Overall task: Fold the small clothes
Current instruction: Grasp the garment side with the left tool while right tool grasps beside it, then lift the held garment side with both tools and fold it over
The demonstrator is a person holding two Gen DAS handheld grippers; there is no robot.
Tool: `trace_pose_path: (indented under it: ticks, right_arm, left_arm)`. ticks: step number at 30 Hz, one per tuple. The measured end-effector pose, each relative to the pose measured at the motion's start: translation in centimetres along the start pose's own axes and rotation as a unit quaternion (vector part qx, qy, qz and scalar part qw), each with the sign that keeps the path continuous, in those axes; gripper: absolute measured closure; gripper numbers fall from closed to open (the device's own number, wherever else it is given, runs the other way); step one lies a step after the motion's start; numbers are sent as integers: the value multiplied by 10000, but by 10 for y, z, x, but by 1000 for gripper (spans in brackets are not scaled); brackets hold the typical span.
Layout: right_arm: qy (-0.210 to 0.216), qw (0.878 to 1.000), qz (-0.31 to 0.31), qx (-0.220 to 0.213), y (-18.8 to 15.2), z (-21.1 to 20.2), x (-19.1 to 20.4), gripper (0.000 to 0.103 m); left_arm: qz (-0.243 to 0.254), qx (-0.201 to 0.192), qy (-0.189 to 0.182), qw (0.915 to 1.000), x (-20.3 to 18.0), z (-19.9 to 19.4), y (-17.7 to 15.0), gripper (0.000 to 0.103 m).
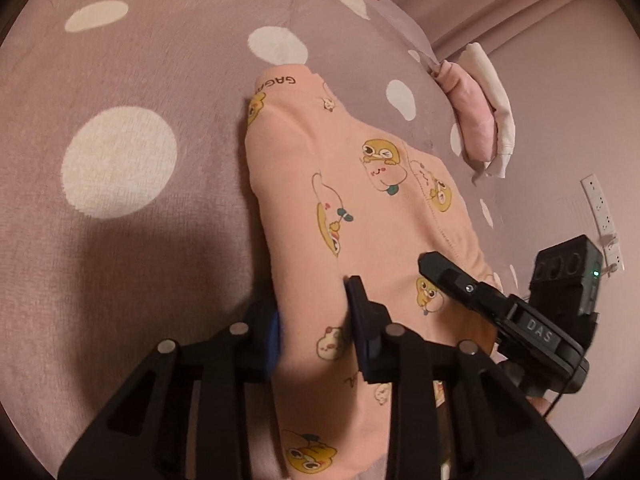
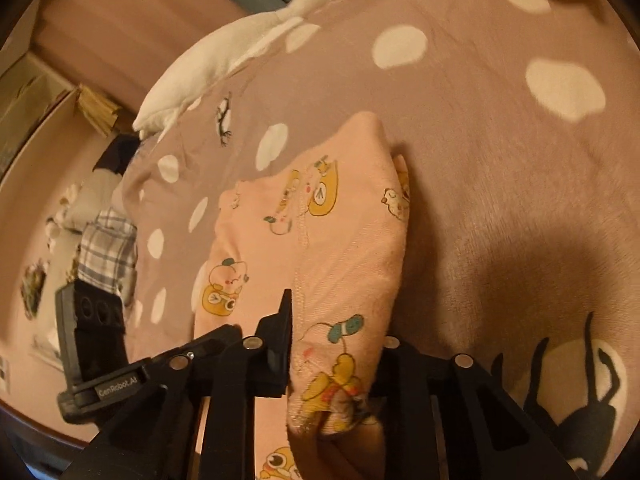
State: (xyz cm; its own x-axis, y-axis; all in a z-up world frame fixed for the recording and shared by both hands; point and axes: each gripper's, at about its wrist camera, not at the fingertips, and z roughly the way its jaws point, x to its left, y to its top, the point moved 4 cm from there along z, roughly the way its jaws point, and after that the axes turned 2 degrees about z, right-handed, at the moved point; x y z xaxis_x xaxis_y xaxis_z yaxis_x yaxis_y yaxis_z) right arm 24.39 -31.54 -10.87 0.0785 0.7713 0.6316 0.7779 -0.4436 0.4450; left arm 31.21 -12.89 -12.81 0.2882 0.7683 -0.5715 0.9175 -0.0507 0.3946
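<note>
A small peach garment with yellow cartoon prints lies partly folded on the mauve polka-dot bedspread. My left gripper is shut on the garment's near edge, with cloth bunched between its blue-padded fingers. The right gripper's black body shows beside it on the right. In the right wrist view, my right gripper is shut on a thick fold of the same garment. Its left finger shows; the right one is hidden under the cloth.
A white plush goose lies at the far side of the bed. A folded pink and white pile sits at the bed's right edge. A plaid cloth and clutter lie on the floor. A power strip is on the wall.
</note>
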Motion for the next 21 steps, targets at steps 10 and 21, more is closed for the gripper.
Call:
trace_pose_path:
  ticks: [10,21]
  right_arm:
    - [227,9980,-534,-242,-26,-43,39,81]
    - [514,9930,-1042,-185,-72,-68,94,81]
  left_arm:
    - [734,-189,276,9967,-33,-39,-39,77]
    - [814,-549,539,9937,-28,-116,-90,76]
